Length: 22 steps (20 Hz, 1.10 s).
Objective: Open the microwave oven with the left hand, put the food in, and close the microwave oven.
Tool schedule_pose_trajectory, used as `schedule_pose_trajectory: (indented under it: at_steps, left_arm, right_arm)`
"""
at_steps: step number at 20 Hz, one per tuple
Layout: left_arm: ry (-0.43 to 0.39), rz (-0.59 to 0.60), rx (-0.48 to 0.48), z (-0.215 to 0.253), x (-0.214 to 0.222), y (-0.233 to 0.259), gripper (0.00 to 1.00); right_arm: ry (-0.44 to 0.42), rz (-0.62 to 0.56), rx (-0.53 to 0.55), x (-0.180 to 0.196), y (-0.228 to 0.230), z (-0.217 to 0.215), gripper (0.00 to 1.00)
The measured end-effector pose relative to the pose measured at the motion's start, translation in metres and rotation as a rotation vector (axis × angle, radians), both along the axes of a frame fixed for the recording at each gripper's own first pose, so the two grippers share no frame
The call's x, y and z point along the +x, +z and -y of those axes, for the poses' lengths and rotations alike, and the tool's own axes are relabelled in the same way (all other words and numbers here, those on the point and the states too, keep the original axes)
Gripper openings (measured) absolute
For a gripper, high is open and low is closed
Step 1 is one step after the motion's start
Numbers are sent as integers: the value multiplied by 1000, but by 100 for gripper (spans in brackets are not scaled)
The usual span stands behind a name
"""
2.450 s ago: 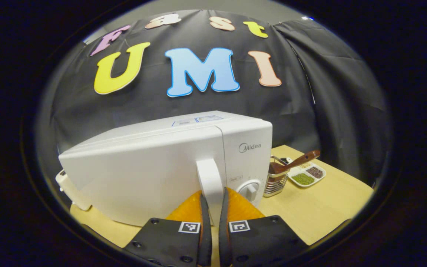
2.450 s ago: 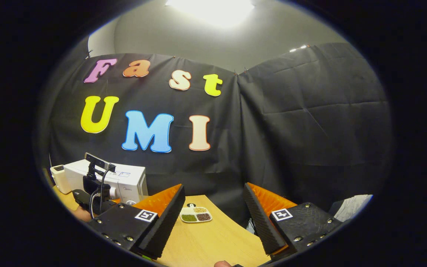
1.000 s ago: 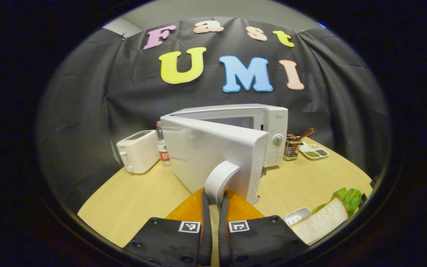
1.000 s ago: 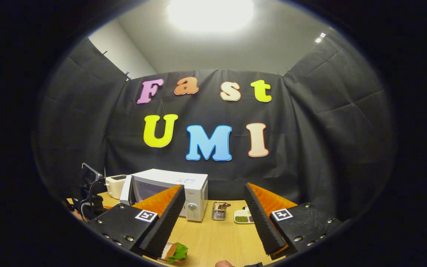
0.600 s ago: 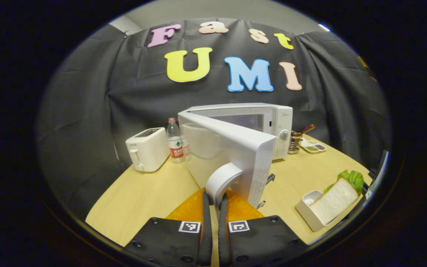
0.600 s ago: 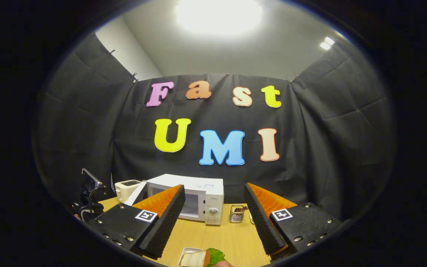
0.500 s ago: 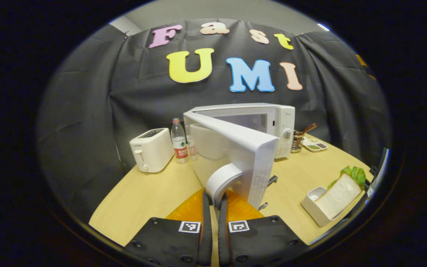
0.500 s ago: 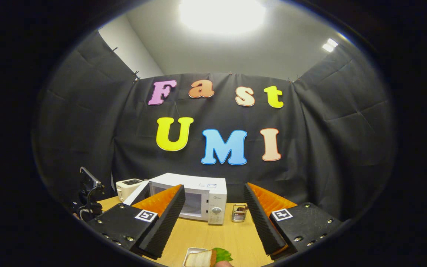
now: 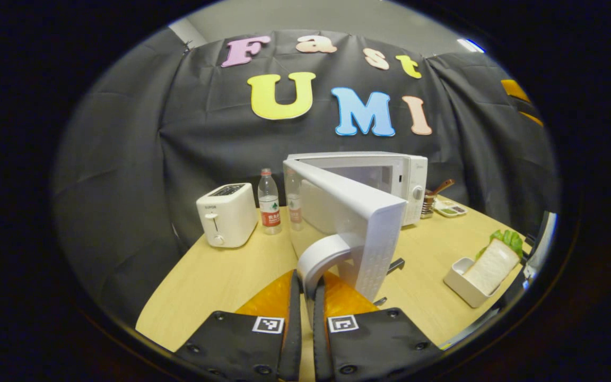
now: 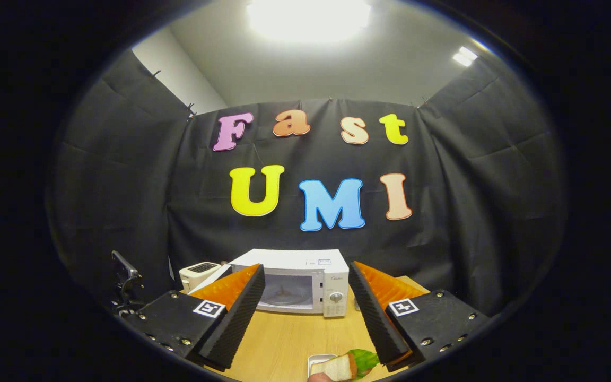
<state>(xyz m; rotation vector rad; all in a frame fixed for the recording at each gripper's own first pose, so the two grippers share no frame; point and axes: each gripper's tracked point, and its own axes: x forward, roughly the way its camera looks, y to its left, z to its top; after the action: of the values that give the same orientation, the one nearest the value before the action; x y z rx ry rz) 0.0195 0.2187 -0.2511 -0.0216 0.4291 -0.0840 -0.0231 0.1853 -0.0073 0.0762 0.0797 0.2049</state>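
Left gripper point(image 9: 305, 289) has its 2 fingers pressed together on the white door handle point(image 9: 320, 254), clamping it from both sides. That handle belongs to the microwave door point(image 9: 349, 212), which stands swung wide out from the microwave oven point(image 9: 390, 178), its edge turned toward the left gripper's camera. In the right gripper view the oven point(image 10: 305, 284) sits at the back of the wooden table point(image 10: 284, 339), and its lit cavity point(image 10: 290, 292) shows through the front opening.

Right gripper point(image 10: 305, 313) holds nothing; its 2 fingers are spread wide apart above the table, pointing at the oven. Just below them, at the near edge of the table, the food shows: a sandwich point(image 10: 345, 365) of white bread with green lettuce, standing in a small white tray point(image 10: 320, 358). In the left gripper view the same sandwich point(image 9: 494, 260) and tray point(image 9: 462, 278) sit well to the right of the open door, near the table's edge.

Left of the oven stand a white toaster point(image 9: 227, 215) and a clear water bottle point(image 9: 269, 201) with a red label. To the oven's right are a metal utensil holder point(image 9: 430, 201) with a brown handle sticking out, and a small divided dish point(image 9: 451, 209) beside it.
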Motion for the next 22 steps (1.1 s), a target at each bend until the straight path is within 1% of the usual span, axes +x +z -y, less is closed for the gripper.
schedule_pose_trajectory:
  at_steps: [3,5,6,8,10,13,15,16,18,20,22]
  left_arm:
    - [87,-14,-24,-21,-7,-4,65]
    - [122,-26,-14,-25,-21,-3,97]
    - [130,-28,-6,-22,-28,-2,100]
    - [161,-41,19,-19,-43,0,98]
    - [191,-19,18,-12,-57,14,97]
    - [233,36,19,2,-70,49,97]
    - [262,76,6,11,-72,76,97]
    - [279,97,9,12,-71,87,97]
    - [314,145,16,14,-68,116,97]
    - [340,196,17,20,-70,144,97]
    - [352,232,30,29,-70,163,97]
  right_arm:
    - [11,-35,21,4,-5,1,96]
    - [14,-71,5,9,-15,12,96]
    - [22,-88,-5,13,-19,16,96]
    - [25,-143,-20,22,-33,31,96]
    - [58,-220,-4,28,-47,38,96]
    - [100,-312,24,39,-65,53,96]
    - [141,-394,37,43,-88,58,97]
    - [166,-440,48,42,-102,59,99]
    - [201,-524,84,43,-122,64,99]
    - [219,-594,103,44,-144,69,99]
    - [239,-668,96,42,-169,72,99]
